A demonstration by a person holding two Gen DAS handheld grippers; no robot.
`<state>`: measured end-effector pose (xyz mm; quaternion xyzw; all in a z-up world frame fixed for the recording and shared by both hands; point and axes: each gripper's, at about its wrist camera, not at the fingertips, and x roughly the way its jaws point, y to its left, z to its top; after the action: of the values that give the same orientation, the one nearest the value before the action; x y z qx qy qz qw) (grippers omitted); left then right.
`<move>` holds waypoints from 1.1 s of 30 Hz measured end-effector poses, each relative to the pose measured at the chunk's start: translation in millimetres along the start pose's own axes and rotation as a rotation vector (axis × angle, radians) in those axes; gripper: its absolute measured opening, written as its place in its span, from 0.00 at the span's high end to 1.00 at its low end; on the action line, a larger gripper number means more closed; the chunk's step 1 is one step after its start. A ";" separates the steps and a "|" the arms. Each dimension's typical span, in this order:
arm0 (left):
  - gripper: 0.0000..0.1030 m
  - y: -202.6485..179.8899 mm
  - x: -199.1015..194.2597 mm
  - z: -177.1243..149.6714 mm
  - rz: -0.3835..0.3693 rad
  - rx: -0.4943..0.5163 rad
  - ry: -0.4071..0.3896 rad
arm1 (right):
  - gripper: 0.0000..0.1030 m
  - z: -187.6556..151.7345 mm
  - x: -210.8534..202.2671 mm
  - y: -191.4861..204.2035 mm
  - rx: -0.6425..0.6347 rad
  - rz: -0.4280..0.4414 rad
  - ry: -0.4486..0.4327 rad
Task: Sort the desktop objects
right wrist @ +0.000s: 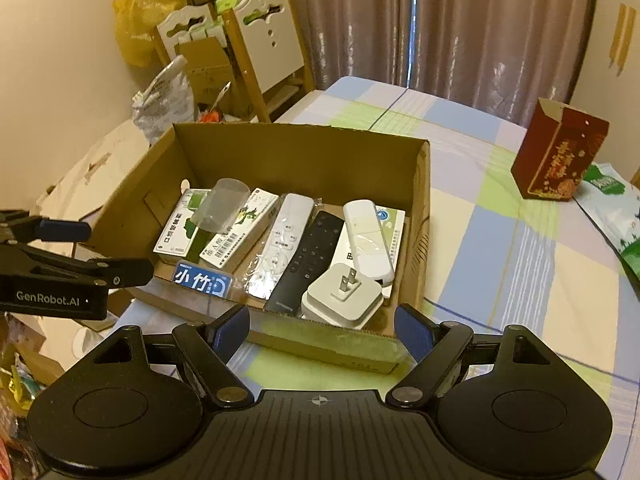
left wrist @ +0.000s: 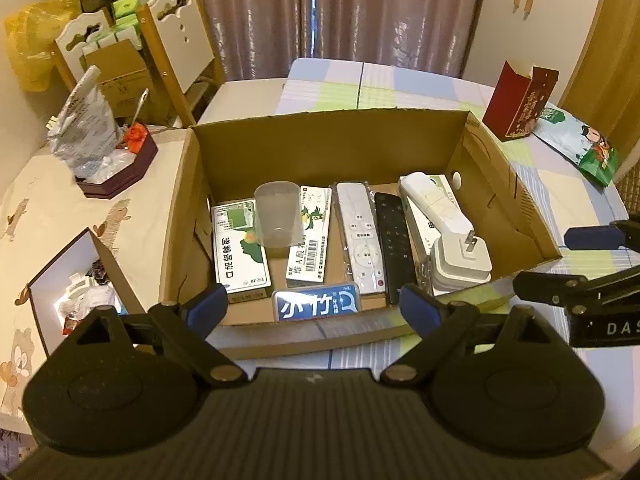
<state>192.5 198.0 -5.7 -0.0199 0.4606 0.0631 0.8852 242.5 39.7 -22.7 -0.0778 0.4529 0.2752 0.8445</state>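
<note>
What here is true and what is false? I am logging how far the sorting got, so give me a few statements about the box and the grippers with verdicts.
1. Both the left gripper and the right gripper are open and hold nothing. True.
2. The clear cup stands outside the cardboard box. False: it is inside, on the medicine packs.
3. The black remote lies beside the white remote. True.
4. The charger has its prongs facing down. False: they point up.
</note>
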 end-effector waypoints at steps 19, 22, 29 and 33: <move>0.11 -38.3 -43.2 -26.8 0.028 -0.003 -0.062 | 0.00 -18.7 -29.7 -9.8 0.010 0.032 -0.029; 0.11 -39.9 -47.5 -27.2 0.041 -0.013 -0.065 | 0.00 -19.1 -31.4 -8.2 0.006 0.032 -0.025; 0.11 -39.7 -55.1 -30.4 0.069 -0.016 -0.076 | 0.00 -19.9 -35.6 -4.5 -0.003 0.030 -0.015; 0.11 -39.2 -57.6 -33.0 0.067 -0.012 -0.087 | 0.00 -20.2 -37.9 -2.2 -0.008 0.027 -0.010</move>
<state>138.1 150.7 21.6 -0.0071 0.4217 0.0962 0.9016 212.5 15.3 -4.0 -0.0736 0.4485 0.2887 0.8427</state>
